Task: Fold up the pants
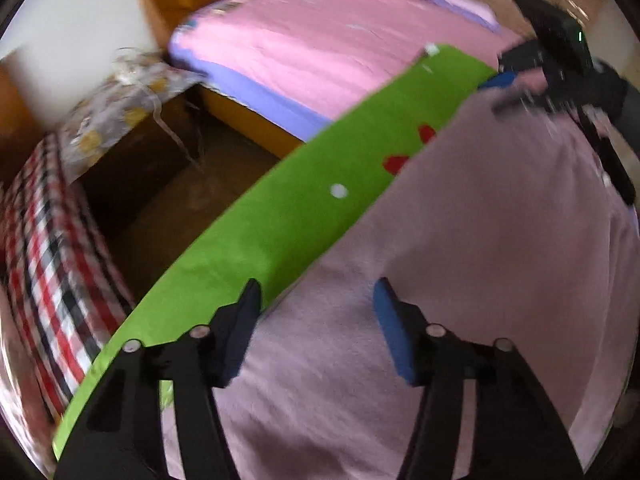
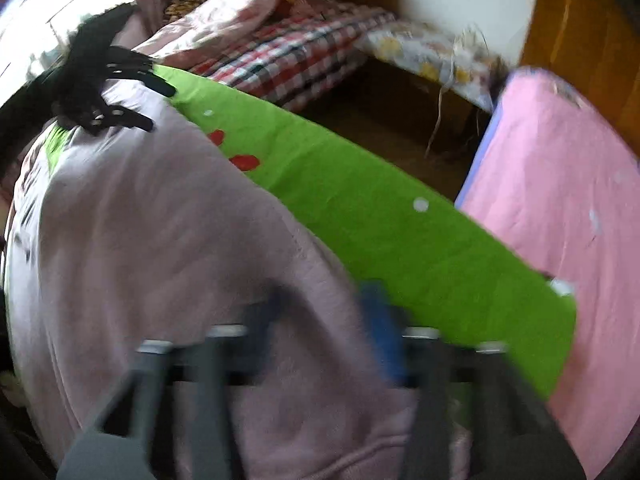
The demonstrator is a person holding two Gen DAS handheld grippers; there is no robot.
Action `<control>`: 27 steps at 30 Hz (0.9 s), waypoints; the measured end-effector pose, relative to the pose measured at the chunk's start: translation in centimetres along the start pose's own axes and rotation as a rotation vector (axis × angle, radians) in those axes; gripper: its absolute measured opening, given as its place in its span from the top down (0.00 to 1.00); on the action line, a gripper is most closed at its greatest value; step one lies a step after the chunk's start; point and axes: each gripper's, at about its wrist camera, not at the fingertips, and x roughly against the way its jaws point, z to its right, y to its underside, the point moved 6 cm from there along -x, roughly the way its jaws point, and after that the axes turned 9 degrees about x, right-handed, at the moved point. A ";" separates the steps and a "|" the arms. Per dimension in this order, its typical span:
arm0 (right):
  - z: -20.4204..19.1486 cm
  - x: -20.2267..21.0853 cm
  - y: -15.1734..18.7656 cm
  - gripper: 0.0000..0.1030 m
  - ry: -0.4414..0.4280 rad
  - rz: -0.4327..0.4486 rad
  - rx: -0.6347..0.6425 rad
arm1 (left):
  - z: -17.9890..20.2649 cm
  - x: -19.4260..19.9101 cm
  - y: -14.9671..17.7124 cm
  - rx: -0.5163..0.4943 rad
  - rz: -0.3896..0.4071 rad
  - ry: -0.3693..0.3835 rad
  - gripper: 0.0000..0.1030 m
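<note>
Pale pink pants [image 1: 460,280] spread flat over a green-covered table [image 1: 304,216], directly under and ahead of both tools. Left gripper [image 1: 318,300] hovering with fingers apart, nothing between them. Right gripper [image 2: 324,304] blurred; fingers seemingly apart over the cloth, but cannot tell for sure. Probably soft, light, fleecy, limp fabric: likely to sag and bunch. Best pinched at a hem or waistband edge.
</note>
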 end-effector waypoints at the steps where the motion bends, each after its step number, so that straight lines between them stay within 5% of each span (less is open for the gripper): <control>1: -0.4 0.4 0.3 0.87 0.019 0.008 0.025 | 0.0 -0.1 -0.2 -0.004 0.001 0.007 0.45; 7: -3.9 4.5 0.3 0.90 0.205 0.123 0.094 | -0.8 -0.4 -0.3 0.024 -0.005 0.019 0.43; 10: -5.5 6.2 0.4 0.90 0.271 0.158 0.095 | 0.3 0.4 0.1 0.036 -0.016 0.060 0.82; 13: -7.1 7.7 0.3 0.91 0.337 0.164 0.089 | 1.6 1.7 1.0 0.008 0.003 -0.013 0.93; 20: -12.8 16.3 1.4 0.91 0.466 0.308 0.072 | 8.3 14.9 4.3 -0.062 0.300 -0.283 0.94; 23: -17.5 20.5 3.7 0.91 0.495 0.383 0.077 | 15.4 21.4 9.1 -0.166 0.418 -0.404 0.94; 27: -23.5 22.4 9.2 0.91 0.479 0.418 0.043 | 24.1 24.5 16.9 -0.221 0.490 -0.433 0.94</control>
